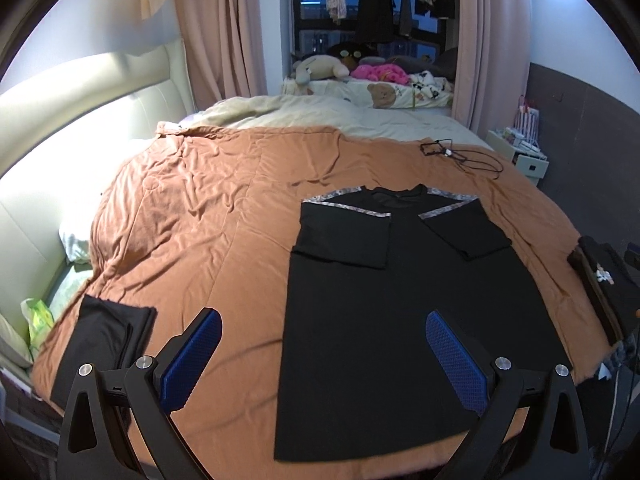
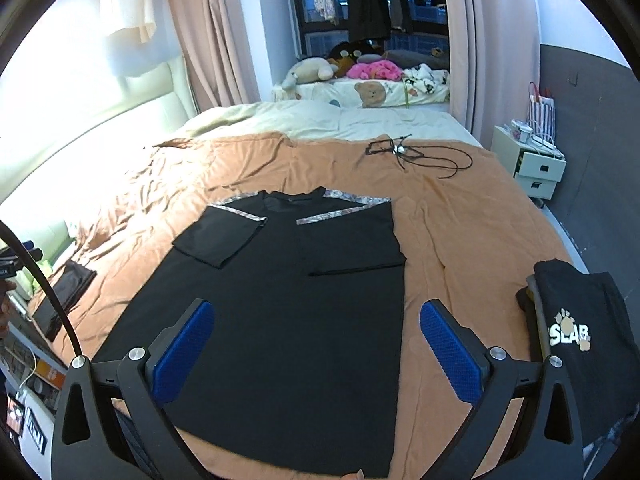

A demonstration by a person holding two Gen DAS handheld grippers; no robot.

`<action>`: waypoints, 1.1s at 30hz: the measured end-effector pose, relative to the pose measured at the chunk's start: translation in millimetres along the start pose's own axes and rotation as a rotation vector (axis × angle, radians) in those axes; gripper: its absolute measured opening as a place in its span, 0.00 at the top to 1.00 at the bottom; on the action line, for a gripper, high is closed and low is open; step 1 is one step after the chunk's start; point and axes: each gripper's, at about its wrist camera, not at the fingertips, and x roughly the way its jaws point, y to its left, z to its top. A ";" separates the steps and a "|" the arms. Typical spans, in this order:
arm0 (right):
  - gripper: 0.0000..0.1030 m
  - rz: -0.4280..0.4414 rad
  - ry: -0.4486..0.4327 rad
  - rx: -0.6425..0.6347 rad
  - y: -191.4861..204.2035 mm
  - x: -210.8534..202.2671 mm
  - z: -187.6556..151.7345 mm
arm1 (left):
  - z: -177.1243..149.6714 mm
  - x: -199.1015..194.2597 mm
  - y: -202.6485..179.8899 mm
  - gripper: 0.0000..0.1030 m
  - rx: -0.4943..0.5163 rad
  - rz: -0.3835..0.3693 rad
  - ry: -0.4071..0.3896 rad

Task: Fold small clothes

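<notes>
With both sleeves already tucked in on the black shirt lying flat on the bed, and left gripper and right gripper jaws spread wide and empty, pinch the hem corners evenly and carry up to the collar.

Dim and bluish in the middle. Bright white glare at nine o'clock on the headboard. Dark blue dusk outside the window. Bent, black round edges. Sharp, no blur.
</notes>
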 end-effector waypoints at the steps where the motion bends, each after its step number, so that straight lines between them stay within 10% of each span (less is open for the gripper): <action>1: 0.00 0.004 -0.003 -0.003 0.3 -6.7 -6.4 | -6.4 -6.5 -1.9 0.00 0.000 -0.001 -0.006; 33: 0.00 -0.007 -0.146 0.070 -5.1 -108.4 -153.6 | -150.5 -98.1 -49.2 0.00 -0.030 0.002 -0.190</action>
